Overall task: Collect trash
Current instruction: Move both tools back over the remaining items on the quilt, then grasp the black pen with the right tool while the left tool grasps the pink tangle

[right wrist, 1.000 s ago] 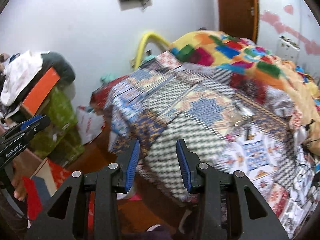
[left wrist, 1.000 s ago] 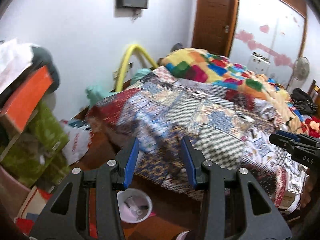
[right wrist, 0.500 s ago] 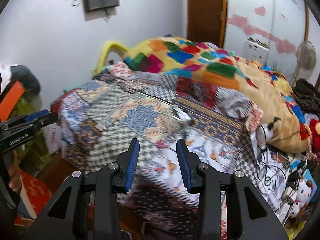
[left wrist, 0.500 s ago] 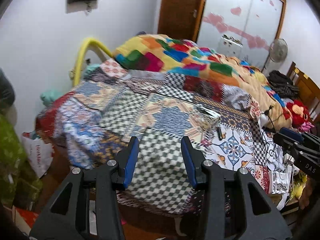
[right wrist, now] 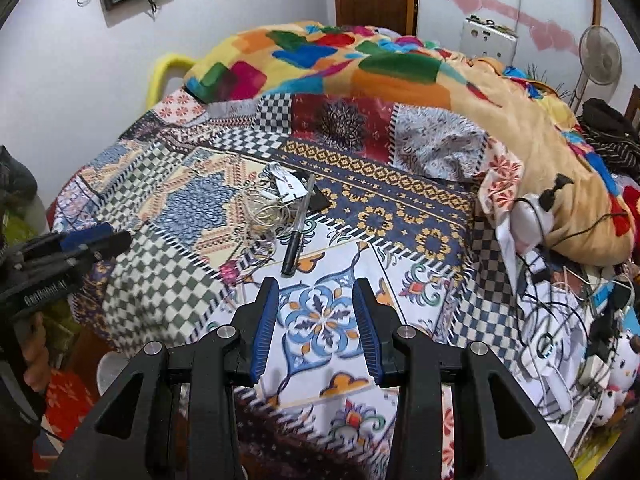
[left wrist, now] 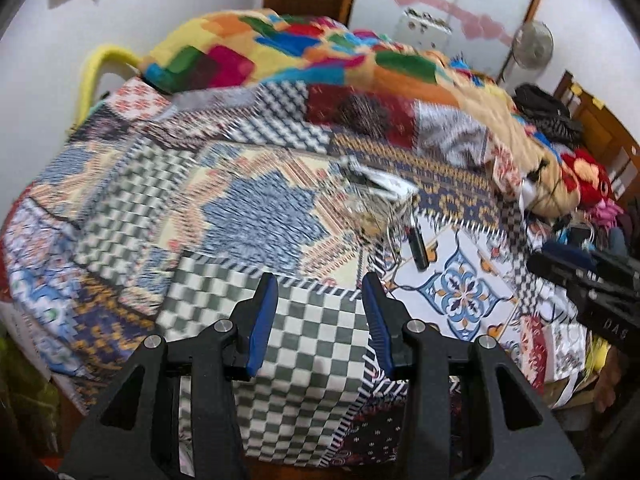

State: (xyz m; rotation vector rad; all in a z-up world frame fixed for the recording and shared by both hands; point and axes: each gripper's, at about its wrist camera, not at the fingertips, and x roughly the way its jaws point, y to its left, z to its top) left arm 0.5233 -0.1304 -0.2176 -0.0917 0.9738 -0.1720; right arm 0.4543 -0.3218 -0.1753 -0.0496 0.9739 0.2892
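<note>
The left gripper (left wrist: pixel 319 312) hovers with its jaws apart and nothing between them, above the checked near corner of the patchwork-patterned bedspread (left wrist: pixel 248 216). The right gripper (right wrist: pixel 316 312) is likewise spread and empty, over a blue floral patch of the same cover. Ahead of both, mid-bed, lies the litter: a tangled heap of pale thin cord (right wrist: pixel 262 210) with crumpled white printed wrappers (right wrist: pixel 286 184) touching its far side, and a black-capped clear pen (right wrist: pixel 298 226) just beside it. A multicoloured block-print blanket (right wrist: pixel 360 64) is heaped behind.
</note>
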